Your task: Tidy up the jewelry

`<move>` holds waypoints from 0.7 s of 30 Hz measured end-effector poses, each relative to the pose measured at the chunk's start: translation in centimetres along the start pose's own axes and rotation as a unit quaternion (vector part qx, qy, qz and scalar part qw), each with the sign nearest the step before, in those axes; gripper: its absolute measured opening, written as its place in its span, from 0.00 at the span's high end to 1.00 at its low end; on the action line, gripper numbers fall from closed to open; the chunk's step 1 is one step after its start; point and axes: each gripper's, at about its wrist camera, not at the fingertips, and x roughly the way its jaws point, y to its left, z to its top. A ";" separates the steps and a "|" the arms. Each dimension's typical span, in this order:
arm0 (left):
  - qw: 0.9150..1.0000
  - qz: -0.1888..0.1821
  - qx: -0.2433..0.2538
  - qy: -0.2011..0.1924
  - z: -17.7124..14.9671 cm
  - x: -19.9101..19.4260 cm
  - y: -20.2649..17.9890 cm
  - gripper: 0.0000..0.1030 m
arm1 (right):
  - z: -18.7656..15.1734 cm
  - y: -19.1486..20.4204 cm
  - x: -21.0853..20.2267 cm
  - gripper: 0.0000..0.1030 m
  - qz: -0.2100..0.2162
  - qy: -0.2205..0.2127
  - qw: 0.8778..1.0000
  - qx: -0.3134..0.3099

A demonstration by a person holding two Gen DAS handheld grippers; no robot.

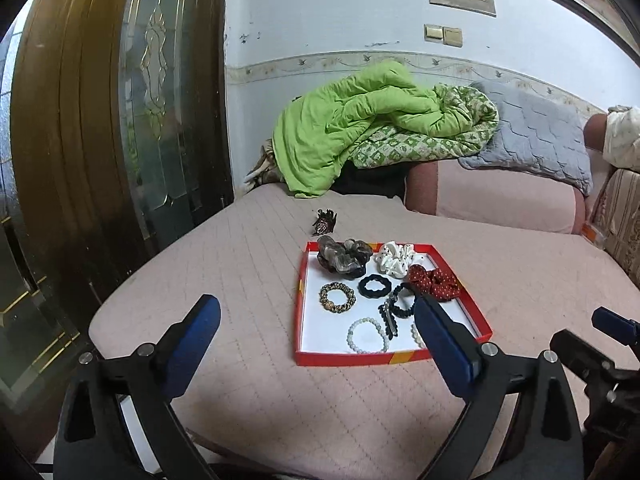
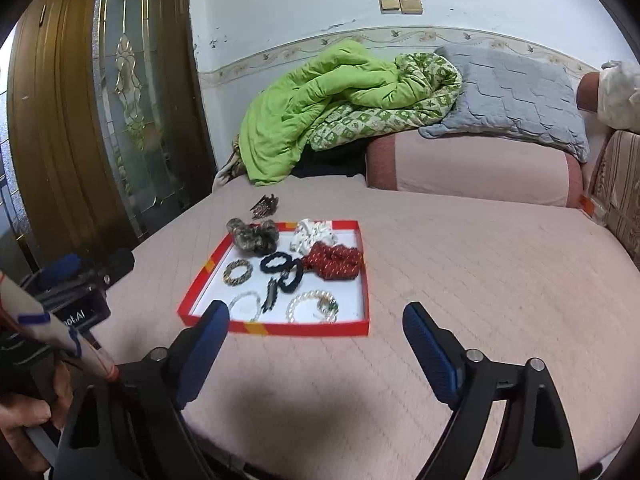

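Left wrist view: the left gripper is seen with its jaws spread wide and nothing between them, held above the pink quilted bed cover just short of the red tray. In the right wrist view the right gripper is likewise released and empty, near the tray's front rim.

One piece, a dark hair claw clip, is left on the cover just beyond the tray's far left corner, apart from the rest. It is judged to be the item not yet put away. It has to be reached across the loaded tray, so a low pass could snag a scrunchie or drag the light cardboard tray over the soft cover. The clip's teeth could also catch in the quilting when it is lifted.

Inside the tray, a grey-brown scrunchie and a white dotted scrunchie are laid along the far side, with a red dotted scrunchie hanging over the right rim, from which it could be knocked out. A leopard-print scrunchie and a black scrunchie are placed in the middle. A white bead bracelet and a black clip lie near the front, and a pearl bracelet is seen at the front right.
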 end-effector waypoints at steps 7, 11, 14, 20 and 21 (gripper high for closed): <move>1.000 -0.007 -0.001 0.009 -0.3 -0.2 0.2 0.06 | -0.2 0.8 -1.1 0.11 -0.012 0.000 1.000 -0.012; 1.000 -0.006 -0.004 0.010 -0.4 0.1 0.4 0.06 | -0.1 1.0 -1.0 0.11 -0.013 0.002 1.000 -0.012; 1.000 -0.003 -0.005 0.013 -0.7 0.2 0.6 0.06 | -0.3 1.3 -0.8 0.11 -0.011 0.006 1.000 -0.015; 1.000 -0.001 -0.006 0.024 -1.2 0.7 0.8 0.06 | -0.5 1.7 0.0 0.11 -0.007 0.020 1.000 -0.019; 1.000 -0.002 -0.007 0.025 -1.3 0.8 0.9 0.06 | -0.6 1.7 0.0 0.10 -0.007 0.021 1.000 -0.020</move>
